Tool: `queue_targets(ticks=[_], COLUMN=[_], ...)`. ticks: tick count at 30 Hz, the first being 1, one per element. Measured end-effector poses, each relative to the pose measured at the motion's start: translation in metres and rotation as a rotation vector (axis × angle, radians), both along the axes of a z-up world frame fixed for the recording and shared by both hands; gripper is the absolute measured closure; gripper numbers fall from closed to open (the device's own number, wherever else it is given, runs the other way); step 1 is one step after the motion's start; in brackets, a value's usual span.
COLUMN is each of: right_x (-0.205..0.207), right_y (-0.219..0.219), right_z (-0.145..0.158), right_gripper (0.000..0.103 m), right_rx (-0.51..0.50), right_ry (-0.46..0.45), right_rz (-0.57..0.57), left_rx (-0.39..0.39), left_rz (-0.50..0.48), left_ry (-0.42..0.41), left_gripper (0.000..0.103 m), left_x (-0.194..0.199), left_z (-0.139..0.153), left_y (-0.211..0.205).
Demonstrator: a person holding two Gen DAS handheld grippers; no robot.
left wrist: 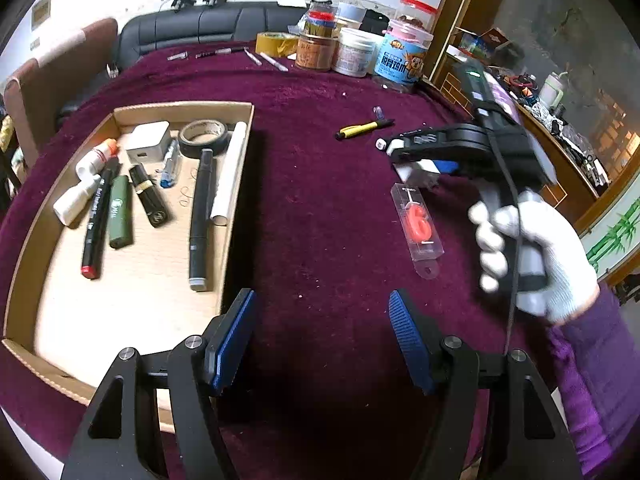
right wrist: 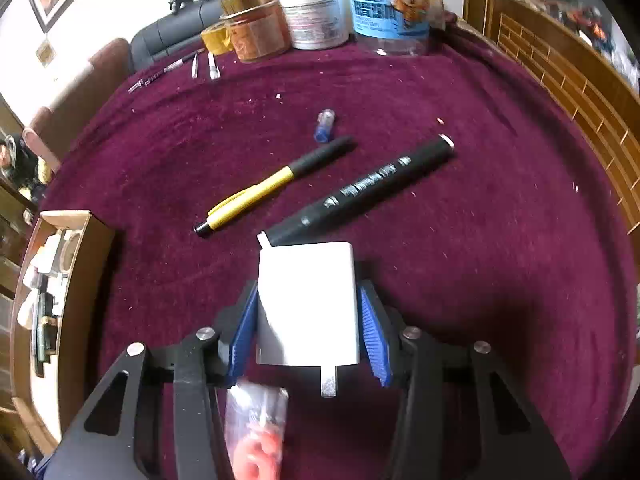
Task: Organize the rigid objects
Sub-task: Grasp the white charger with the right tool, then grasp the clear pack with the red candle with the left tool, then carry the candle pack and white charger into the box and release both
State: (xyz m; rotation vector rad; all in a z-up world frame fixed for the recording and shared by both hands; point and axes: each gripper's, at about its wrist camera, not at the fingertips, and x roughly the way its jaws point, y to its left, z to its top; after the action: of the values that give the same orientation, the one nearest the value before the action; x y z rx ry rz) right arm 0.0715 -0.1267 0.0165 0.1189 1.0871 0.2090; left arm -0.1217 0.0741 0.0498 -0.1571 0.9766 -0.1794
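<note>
Surface (left wrist: 320,208) draped in plum-coloured pile cloth, flecked with pale crumbs. Far edge: a roll of yellow tape (left wrist: 276,43), an amber jar (left wrist: 315,53), a white tub (left wrist: 357,51), a clear jar with blue cartoon label (left wrist: 402,60). Behind them a black leather sofa (left wrist: 208,24). Brown chair (left wrist: 52,80) at left. Wooden latticed shelving (right wrist: 568,80) at right.

White plug adapter (right wrist: 307,304) upright at centre of right wrist view, prong toward the bottom, yellow-black pen (right wrist: 272,188) and black marker (right wrist: 360,190) lying diagonal above it on maroon cloth, cardboard tray (left wrist: 32,240) of markers, tape, bottles at left of left wrist view, clear-cased red "6" candle (left wrist: 418,222) right of centre.
</note>
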Motion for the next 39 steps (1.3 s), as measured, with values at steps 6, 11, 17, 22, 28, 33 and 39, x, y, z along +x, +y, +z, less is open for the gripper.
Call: queue_targets(ticks=[6, 11, 17, 22, 28, 33, 39], right_x=[-0.043, -0.06, -0.055, -0.054, -0.054, -0.054, -0.055], right_y=[-0.057, -0.105, -0.096, -0.105, -0.108, -0.103, -0.092], right_z=[0.001, -0.006, -0.004, -0.007, -0.007, -0.006, -0.005], right_gripper=[0.057, 0.058, 0.054, 0.054, 0.053, 0.043, 0.04], right_rx=[-0.034, 0.227, 0.192, 0.264, 0.291, 0.271, 0.202], right_ry=[-0.085, -0.166, -0.173, -0.167, -0.163, -0.17, -0.183], right_rz=[-0.142, -0.232, -0.206, -0.207, -0.207, -0.182, -0.166], left_rx=[-0.004, 0.055, 0.123, 0.218, 0.122, 0.03, -0.031], left_rz=[-0.043, -0.08, -0.077, -0.1, -0.158, -0.145, -0.112], left_ry=[0.03, 0.029, 0.042, -0.04, -0.017, -0.041, -0.13], left_gripper=[0.041, 0.041, 0.041, 0.042, 0.08, 0.08, 0.08], left_x=[0.025, 0.067, 0.099, 0.099, 0.1, 0.087, 0.051], left_z=[-0.006, -0.019, -0.04, -0.048, -0.04, -0.023, 0.018], left_y=[-0.022, -0.068, -0.108, -0.129, -0.114, -0.092, -0.054])
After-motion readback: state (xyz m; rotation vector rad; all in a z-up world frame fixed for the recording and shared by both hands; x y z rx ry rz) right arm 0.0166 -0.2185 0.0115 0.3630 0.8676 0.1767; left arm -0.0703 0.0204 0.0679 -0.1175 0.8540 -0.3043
